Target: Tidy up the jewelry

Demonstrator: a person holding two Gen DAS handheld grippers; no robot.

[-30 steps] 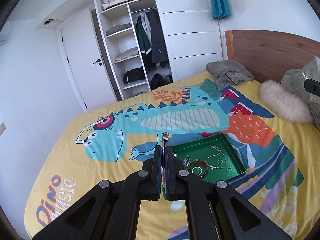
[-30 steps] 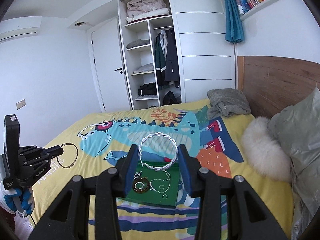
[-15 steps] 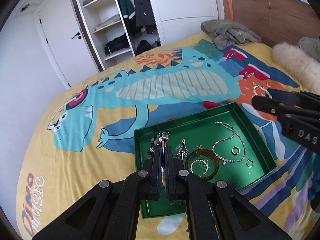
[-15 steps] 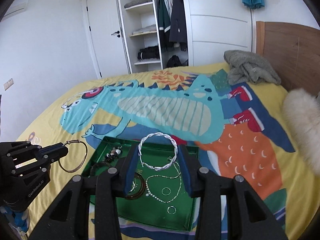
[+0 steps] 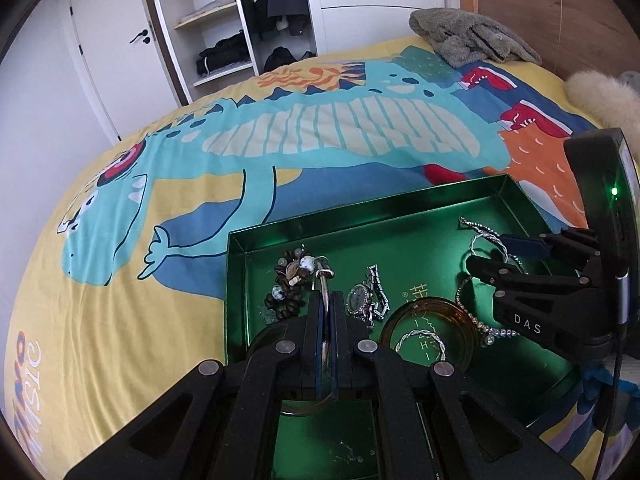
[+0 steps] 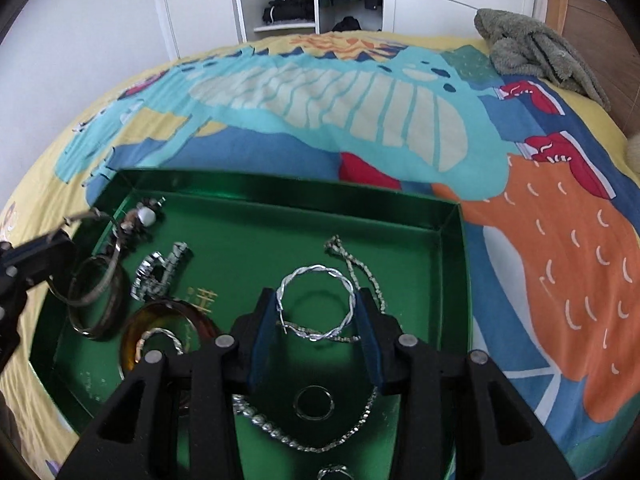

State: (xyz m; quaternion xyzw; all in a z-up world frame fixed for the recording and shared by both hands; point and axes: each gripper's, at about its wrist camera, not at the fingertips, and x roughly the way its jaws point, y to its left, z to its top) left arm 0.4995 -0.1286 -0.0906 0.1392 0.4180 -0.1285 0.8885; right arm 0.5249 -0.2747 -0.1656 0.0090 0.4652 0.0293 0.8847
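A green tray (image 5: 360, 210) (image 6: 280, 190) lies on the bed. It holds a bead bracelet (image 5: 290, 280), a silver watch (image 5: 366, 298) (image 6: 160, 270), an amber bangle (image 5: 430, 330) (image 6: 160, 328), chains (image 6: 360, 268) and a ring (image 6: 314, 402). My left gripper (image 5: 327, 300) is shut on a thin metal bangle (image 5: 325, 284) (image 6: 94, 296), low over the tray's left part. My right gripper (image 6: 316, 308) (image 5: 486, 254) is shut on a twisted silver bangle (image 6: 318, 304), low over the tray's right part.
The bed has a yellow dinosaur cover (image 5: 320, 128). A grey towel (image 5: 472, 36) (image 6: 536, 52) and a fluffy cushion (image 5: 600, 96) lie near the wooden headboard. An open wardrobe (image 5: 248, 12) stands beyond the bed's far end.
Both grippers have come down and forward to just above the tray, each still holding its bangle. The tray now fills much of both views.
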